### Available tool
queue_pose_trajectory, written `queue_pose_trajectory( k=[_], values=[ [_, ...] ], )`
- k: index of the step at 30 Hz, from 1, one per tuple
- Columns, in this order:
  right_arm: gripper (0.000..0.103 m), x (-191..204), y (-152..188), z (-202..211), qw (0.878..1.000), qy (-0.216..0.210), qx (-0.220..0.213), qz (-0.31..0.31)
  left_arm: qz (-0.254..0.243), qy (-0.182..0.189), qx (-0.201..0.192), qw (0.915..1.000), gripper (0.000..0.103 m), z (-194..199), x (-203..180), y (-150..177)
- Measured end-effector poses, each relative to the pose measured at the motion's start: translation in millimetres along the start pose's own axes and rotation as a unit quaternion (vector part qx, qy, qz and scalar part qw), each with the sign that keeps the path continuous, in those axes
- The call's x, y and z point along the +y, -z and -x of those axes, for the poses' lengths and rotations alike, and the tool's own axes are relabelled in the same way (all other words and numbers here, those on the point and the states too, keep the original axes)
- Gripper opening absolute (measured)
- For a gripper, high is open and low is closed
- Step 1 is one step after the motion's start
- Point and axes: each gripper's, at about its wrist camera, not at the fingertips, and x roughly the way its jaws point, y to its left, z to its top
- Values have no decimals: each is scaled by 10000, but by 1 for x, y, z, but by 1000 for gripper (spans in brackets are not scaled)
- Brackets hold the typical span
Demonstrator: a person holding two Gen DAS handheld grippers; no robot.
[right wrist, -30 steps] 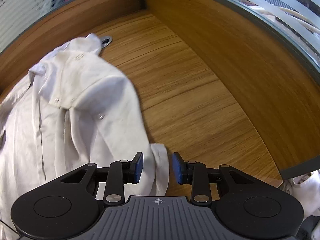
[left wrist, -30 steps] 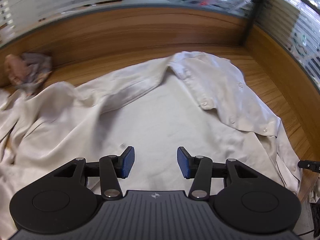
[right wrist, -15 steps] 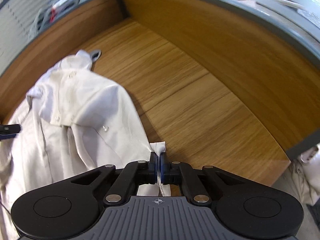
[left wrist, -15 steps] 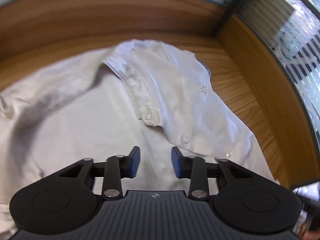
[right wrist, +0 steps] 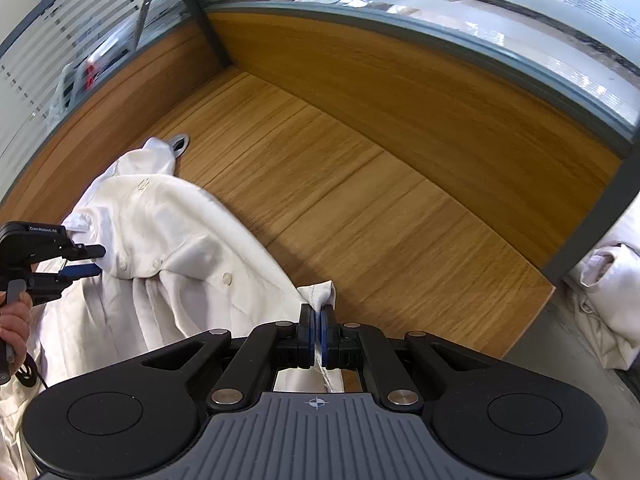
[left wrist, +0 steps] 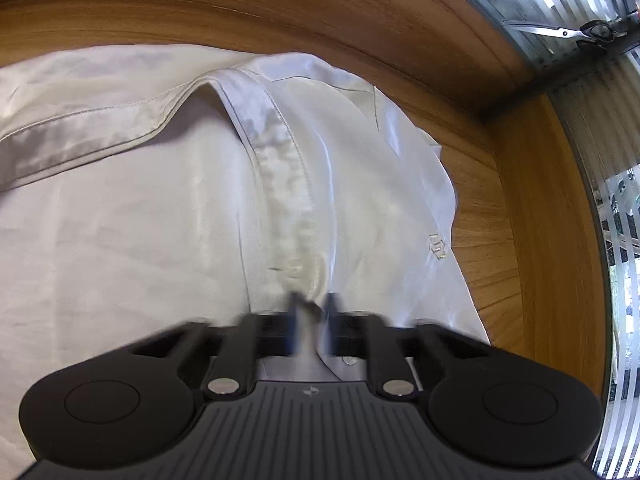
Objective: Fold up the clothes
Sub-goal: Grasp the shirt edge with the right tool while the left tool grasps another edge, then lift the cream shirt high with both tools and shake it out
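A white button-up shirt [left wrist: 160, 220] lies spread on the wooden table [left wrist: 484, 208], its button placket running toward me. My left gripper [left wrist: 312, 312] is blurred and its jaws are closing on a raised fold of that placket, with cloth filling the gap between the pads. The right wrist view shows the shirt [right wrist: 180, 220] at left, and my right gripper [right wrist: 318, 320] shut on its hem corner, held just above the table [right wrist: 360, 200]. The left gripper [right wrist: 86, 260] appears there too, at the placket, held by a person's hand [right wrist: 14, 320].
Wooden walls topped with striped glass enclose the table's far corner. A metal cable grommet [right wrist: 180, 144] sits by the collar. Scissors [left wrist: 560, 32] hang on the glass. A pile of white clothing [right wrist: 608, 292] lies beyond the table's right edge.
The left gripper dropped and moved right over the shirt to the placket, and its jaws narrowed onto a fold. The right gripper shut on the hem corner and raised it a little.
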Motion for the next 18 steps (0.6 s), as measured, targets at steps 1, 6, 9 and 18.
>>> queue_pose_trajectory(
  k=[1, 6, 9, 18],
  values=[
    [5, -2, 0, 1, 10000, 9, -5, -19, -54, 11, -71, 10000, 1, 2, -2, -1],
    [5, -13, 1, 9, 9999, 60, -4, -147, -309, -73, -469, 9984, 0, 23, -13, -15],
    [5, -23, 4, 13, 9995, 127, -22, -271, -228, -37, -723, 9971, 0, 39, -16, -33],
    [4, -54, 2, 44, 9937, 345, -445, -971, -513, -97, -1041, 9932, 0, 87, -37, -83]
  ],
)
